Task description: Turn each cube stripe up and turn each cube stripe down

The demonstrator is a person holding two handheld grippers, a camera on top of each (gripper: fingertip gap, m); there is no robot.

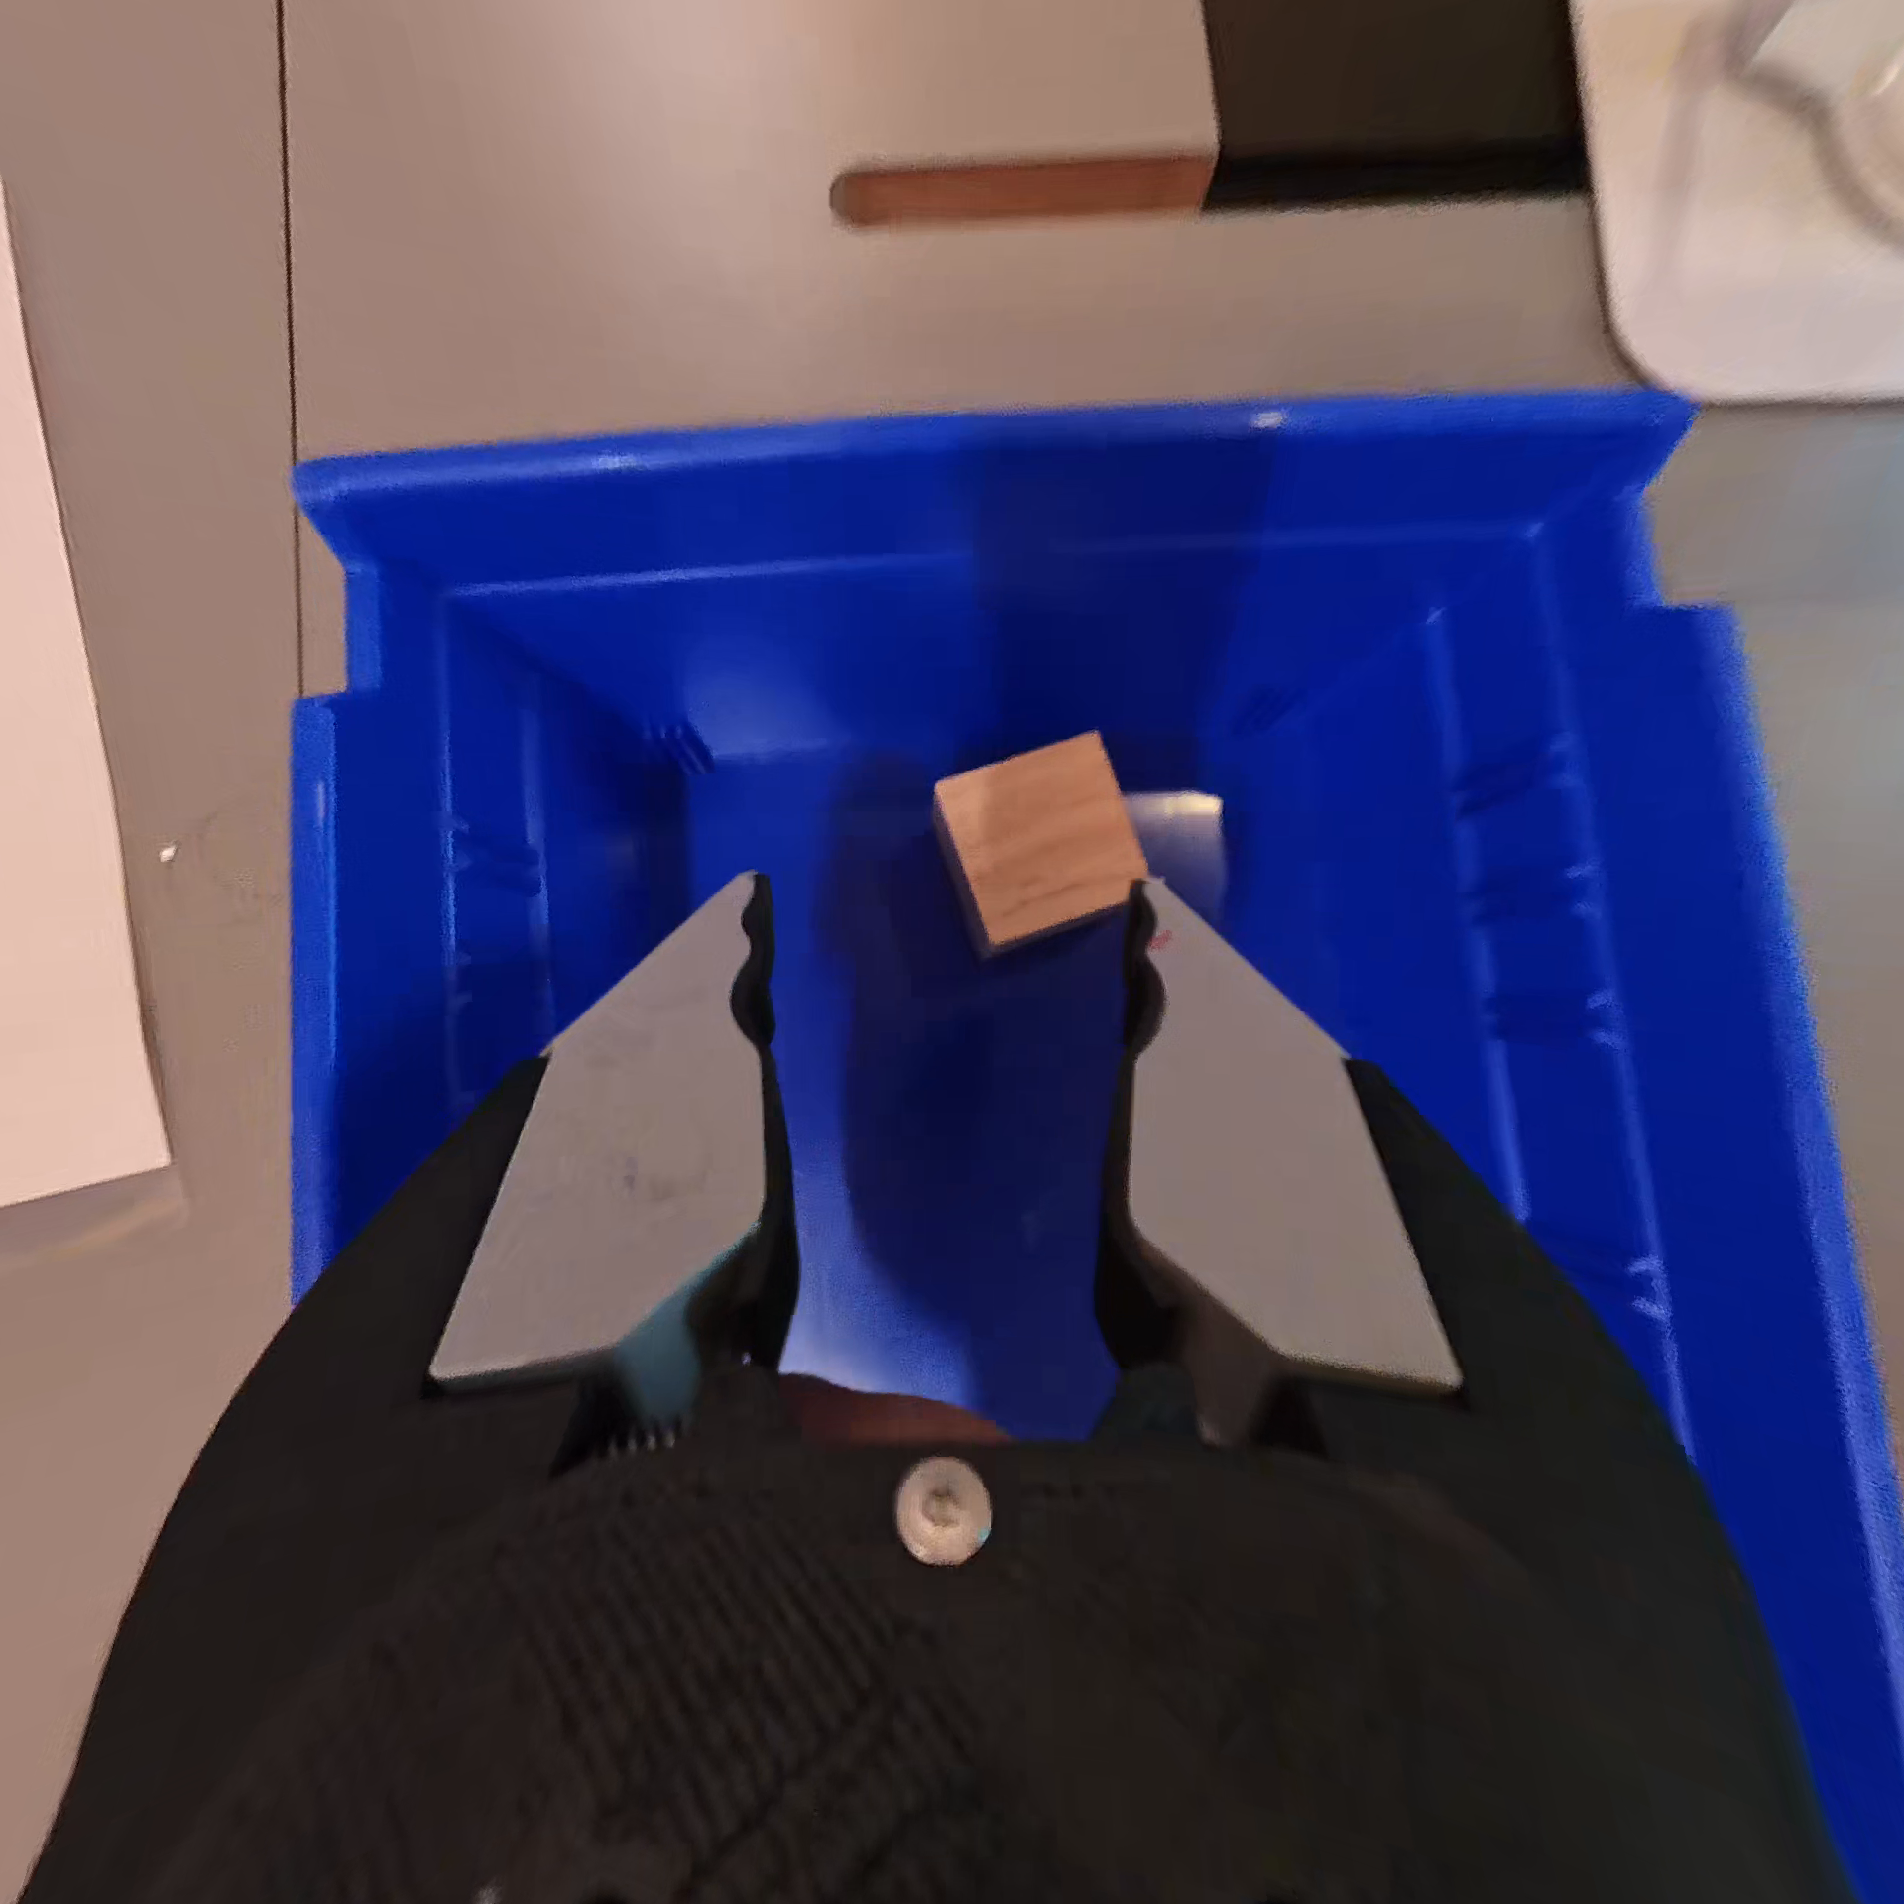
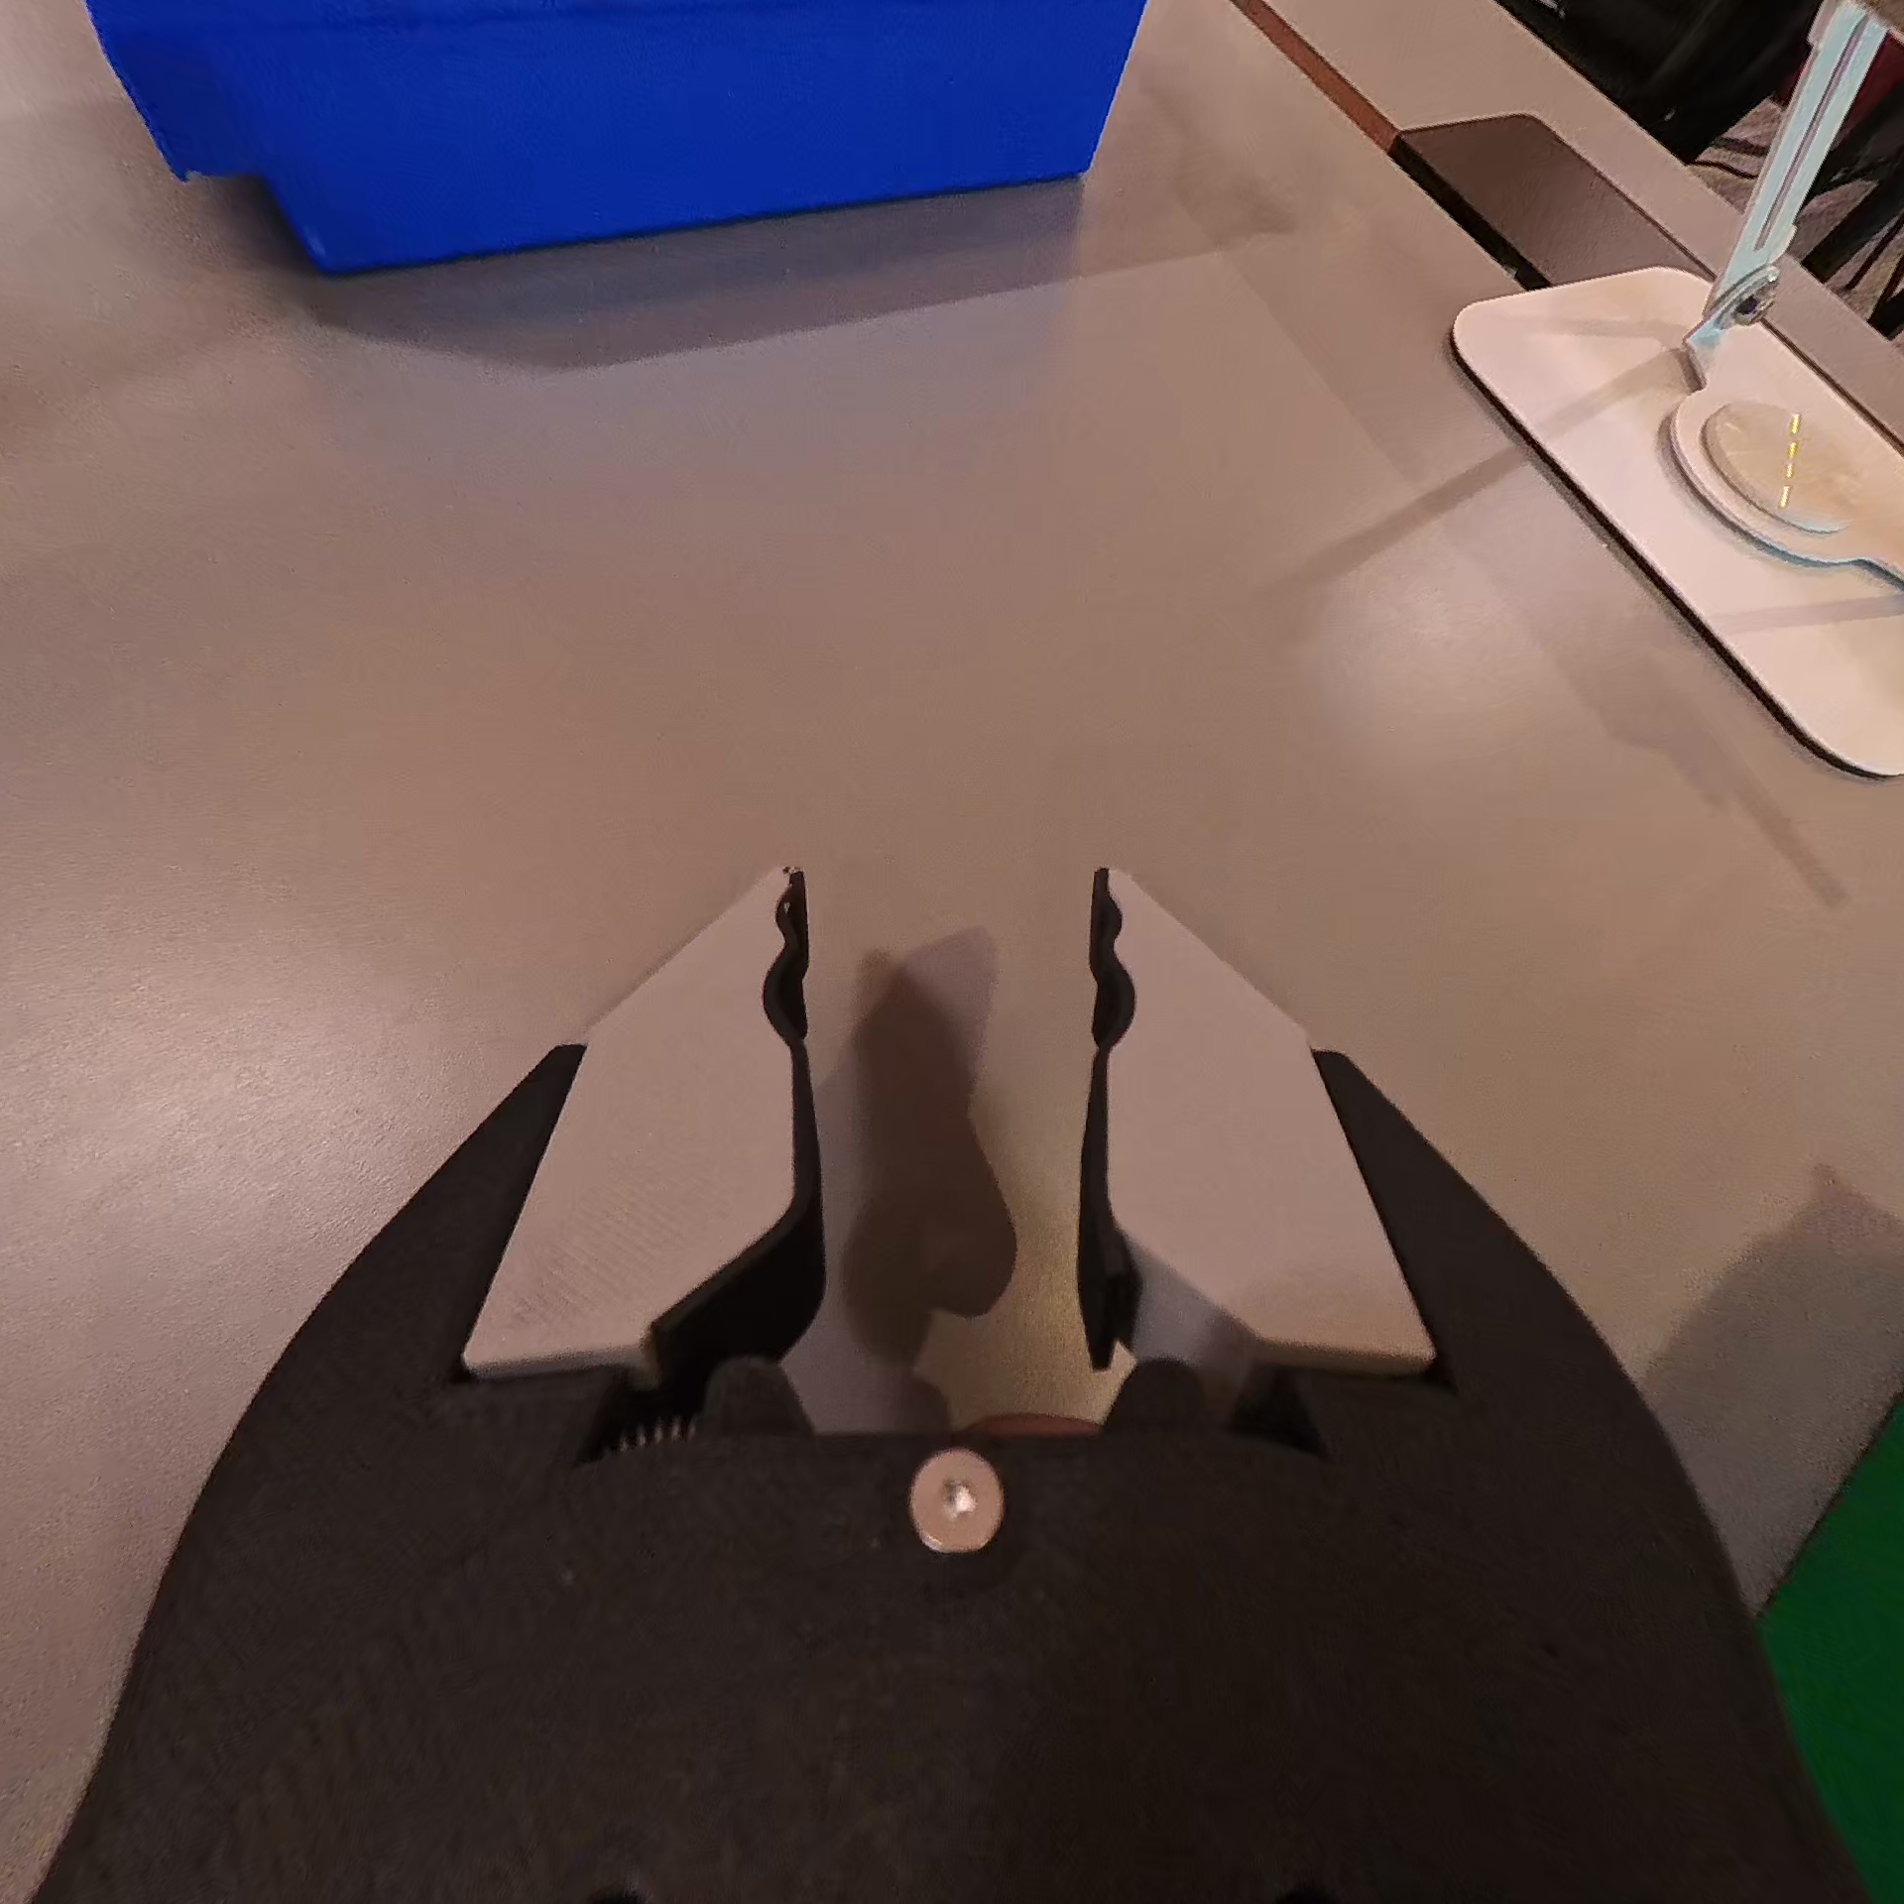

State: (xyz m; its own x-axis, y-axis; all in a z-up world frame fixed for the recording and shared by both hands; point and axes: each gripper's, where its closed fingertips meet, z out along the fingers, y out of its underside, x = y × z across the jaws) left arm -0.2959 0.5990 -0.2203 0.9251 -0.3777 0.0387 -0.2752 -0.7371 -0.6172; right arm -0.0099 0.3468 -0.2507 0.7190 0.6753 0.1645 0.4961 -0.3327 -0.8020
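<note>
Blue plastic walls of the bin (image 1: 1030, 495) surround your left gripper (image 1: 948, 891), which hangs over it with its jaws spread wide and nothing between them. One wooden cube (image 1: 1041, 840) lies tilted on the bin floor, just past the tip of the right-hand finger (image 1: 1236, 1082); no stripe shows on its visible faces. Your right gripper (image 2: 948, 886) hovers over the bare grey table (image 2: 721, 618), jaws likewise wide apart and empty, well apart from the bin. A white stand base (image 2: 1607, 412) sits off to its right.
</note>
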